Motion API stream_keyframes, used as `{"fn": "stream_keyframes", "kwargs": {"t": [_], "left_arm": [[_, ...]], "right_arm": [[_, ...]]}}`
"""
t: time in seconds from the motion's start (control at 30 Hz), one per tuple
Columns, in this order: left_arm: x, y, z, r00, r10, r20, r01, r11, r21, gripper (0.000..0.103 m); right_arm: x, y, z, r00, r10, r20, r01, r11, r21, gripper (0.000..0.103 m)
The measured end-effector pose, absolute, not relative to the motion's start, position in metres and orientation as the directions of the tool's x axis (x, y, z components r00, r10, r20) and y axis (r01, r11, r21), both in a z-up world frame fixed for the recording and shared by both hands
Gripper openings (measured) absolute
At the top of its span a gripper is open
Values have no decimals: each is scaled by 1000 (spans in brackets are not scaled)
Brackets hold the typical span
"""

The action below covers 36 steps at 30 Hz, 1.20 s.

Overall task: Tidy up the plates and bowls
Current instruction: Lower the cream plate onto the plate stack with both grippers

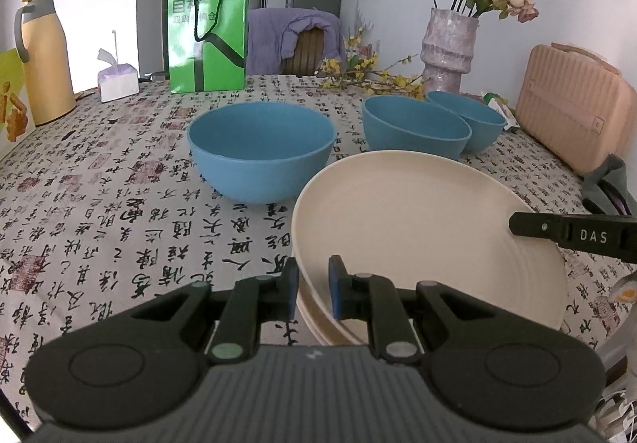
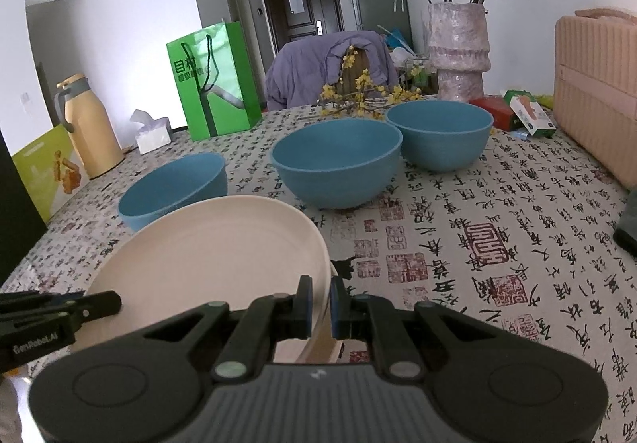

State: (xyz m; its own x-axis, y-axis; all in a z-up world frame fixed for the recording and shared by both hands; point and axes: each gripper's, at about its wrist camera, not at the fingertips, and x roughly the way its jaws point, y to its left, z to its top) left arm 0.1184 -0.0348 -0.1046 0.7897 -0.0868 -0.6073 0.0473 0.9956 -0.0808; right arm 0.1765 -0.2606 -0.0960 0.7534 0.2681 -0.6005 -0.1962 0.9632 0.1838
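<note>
"DAS" on right claw (image 1: 573, 234); "GenRobot.AI" on left claw (image 2: 59, 317)

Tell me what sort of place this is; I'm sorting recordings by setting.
Most likely a home dining area: a table under a calligraphy-print tablecloth holds blue bowls and a vase of flowers, with a clothes-draped chair and an entrance door behind.

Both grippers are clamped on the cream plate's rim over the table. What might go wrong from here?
1. The left gripper and right gripper pinch only the thin rim of the cream plate; uneven hand motion may twist it loose.
2. More plates seem stacked beneath; a crooked set-down might shift them.
3. The nearest blue bowl sits close to the plate's far edge and might get nudged.
</note>
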Motion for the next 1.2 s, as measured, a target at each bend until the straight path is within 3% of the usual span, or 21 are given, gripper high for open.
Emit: {"fn": "stream_keyframes", "kwargs": {"t": [0.6,1.2], "left_arm": [[125,-43,-116,789,-45,-613,40,999,-21,16],[125,-50,-123,780,-12,-625,43,998,34,19]], "right_arm": [[176,-249,-108,773,218,-596,-209,974,84,10],[166,-222,-116,822,95,-561,-204,970,-134,14]]}}
